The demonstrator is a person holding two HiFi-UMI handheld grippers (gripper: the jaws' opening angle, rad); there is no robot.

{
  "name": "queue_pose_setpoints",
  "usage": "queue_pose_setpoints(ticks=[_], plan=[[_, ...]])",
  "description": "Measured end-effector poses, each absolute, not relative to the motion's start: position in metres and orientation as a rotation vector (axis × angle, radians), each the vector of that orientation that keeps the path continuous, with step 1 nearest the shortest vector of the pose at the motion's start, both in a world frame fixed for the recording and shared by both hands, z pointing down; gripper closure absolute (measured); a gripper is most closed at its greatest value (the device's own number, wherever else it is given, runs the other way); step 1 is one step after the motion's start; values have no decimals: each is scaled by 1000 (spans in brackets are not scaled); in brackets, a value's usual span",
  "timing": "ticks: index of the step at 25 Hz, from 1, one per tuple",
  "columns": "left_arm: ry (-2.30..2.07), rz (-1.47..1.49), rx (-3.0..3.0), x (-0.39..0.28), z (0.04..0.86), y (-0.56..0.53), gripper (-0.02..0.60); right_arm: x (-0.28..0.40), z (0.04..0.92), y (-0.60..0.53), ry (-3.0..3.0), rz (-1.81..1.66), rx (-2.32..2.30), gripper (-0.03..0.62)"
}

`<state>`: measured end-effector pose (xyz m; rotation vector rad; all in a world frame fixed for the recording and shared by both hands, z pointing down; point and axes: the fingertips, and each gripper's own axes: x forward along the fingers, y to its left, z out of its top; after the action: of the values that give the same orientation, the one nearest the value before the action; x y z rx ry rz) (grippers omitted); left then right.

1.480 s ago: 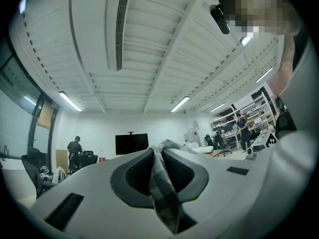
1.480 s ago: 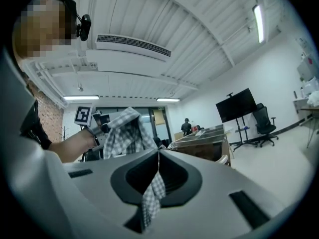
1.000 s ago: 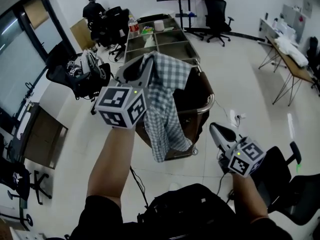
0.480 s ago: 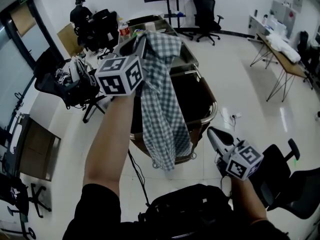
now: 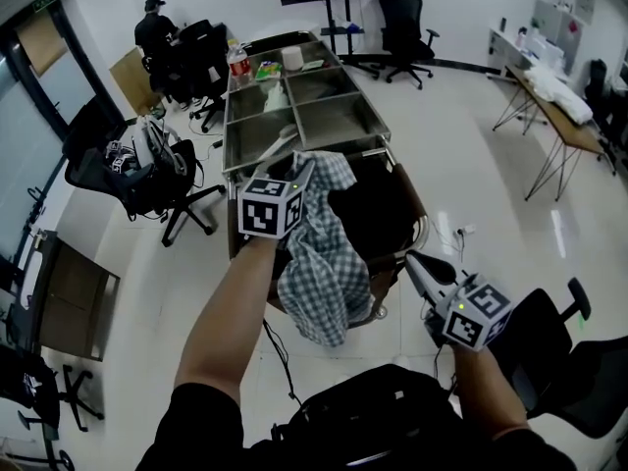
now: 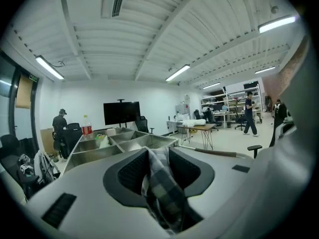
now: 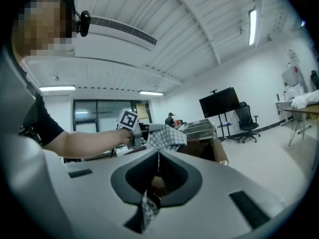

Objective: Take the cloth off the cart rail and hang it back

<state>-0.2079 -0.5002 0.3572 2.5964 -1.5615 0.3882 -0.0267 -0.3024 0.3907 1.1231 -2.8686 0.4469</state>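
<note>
At the centre of the head view, the blue-and-white checked cloth [image 5: 319, 263] hangs from the left gripper [image 5: 300, 170]. Its long axis runs from 12 o'clock down to 6 o'clock, pinched end up and loose end dangling. It drapes in front of the near end of the long stainless-steel cart [image 5: 339, 126]. The cloth covers that end's edge, so I cannot tell whether it touches the rail. In the left gripper view the jaws are clamped tight on a bunched fold of the cloth [image 6: 162, 193], which fills the gap of the left gripper [image 6: 158, 156].

The right gripper [image 5: 420, 263] sits at 4 o'clock, well apart from the cloth. In its own view the right gripper [image 7: 158, 156] has its jaws meeting at the tips. A small crinkled scrap low in the gap is too unclear to name.

The cart's far compartments, toward 12 o'clock, hold a clear bottle with a red label [image 5: 235, 64] and a white roll [image 5: 291, 58]. A black-lined bin [image 5: 383, 199] fills the near end, its inside dark.
</note>
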Motion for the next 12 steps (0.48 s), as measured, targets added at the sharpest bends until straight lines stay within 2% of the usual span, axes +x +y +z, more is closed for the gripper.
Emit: queue_pose_setpoints(ticks=[3,12], plan=[[-1507,381,2577,-204,374,-486,410,-33,395,-302,-2868,455,1102,572],[-1513,255,2539,-222,373,-449,410,-44,396,-286,-2873,452,1094,571]])
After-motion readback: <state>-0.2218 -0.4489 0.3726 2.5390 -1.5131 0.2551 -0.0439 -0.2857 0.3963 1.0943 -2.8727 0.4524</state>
